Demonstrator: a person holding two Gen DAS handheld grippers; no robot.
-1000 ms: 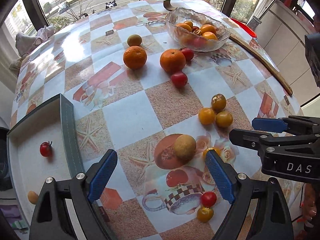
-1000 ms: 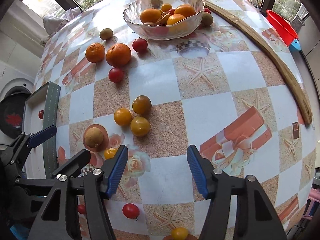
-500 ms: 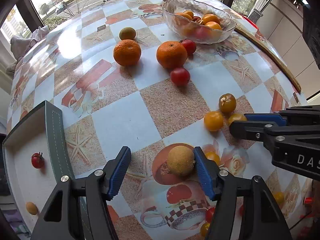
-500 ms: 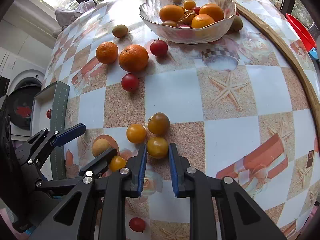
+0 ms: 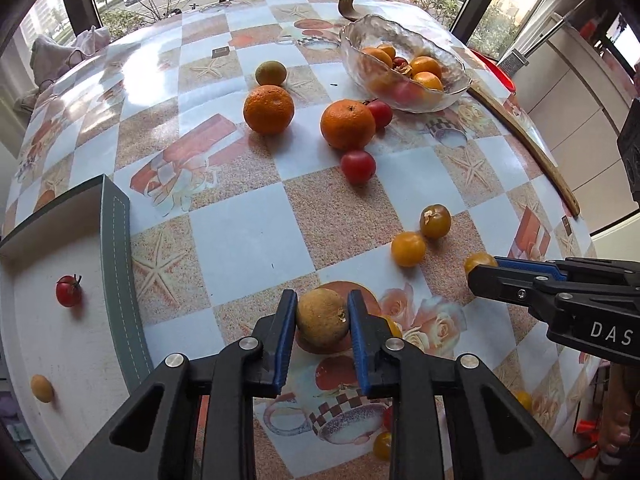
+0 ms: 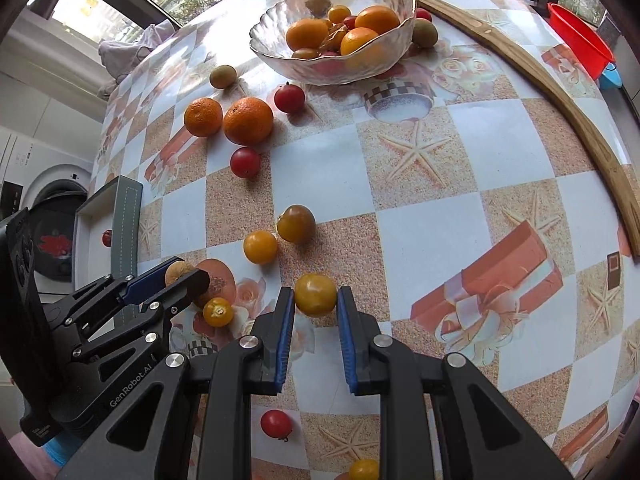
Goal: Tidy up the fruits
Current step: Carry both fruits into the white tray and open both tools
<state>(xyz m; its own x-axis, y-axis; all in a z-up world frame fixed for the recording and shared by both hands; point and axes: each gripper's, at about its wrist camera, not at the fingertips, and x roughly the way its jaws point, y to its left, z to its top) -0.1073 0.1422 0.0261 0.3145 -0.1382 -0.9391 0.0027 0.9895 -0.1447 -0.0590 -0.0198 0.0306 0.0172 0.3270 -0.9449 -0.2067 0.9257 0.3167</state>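
My left gripper (image 5: 322,320) is shut on a brown round fruit (image 5: 322,318) low over the table; it also shows in the right wrist view (image 6: 178,272). My right gripper (image 6: 316,300) is shut on a yellow tomato (image 6: 315,294), seen from the side in the left wrist view (image 5: 478,261). Two oranges (image 5: 268,109) (image 5: 347,124), red tomatoes (image 5: 358,166) and yellow tomatoes (image 5: 408,248) lie loose on the table. A glass bowl (image 6: 276,56) at the back holds several fruits.
A white tray with a grey rim (image 5: 118,240) stands at the left, holding a red tomato (image 5: 68,290) and a small yellow fruit (image 5: 41,388). A wooden strip (image 6: 560,108) curves along the right. A red basin (image 6: 580,36) sits beyond it.
Both grippers moved forward and closed: the left onto the brown fruit, the right onto the yellow tomato. One second ago both were wide open.
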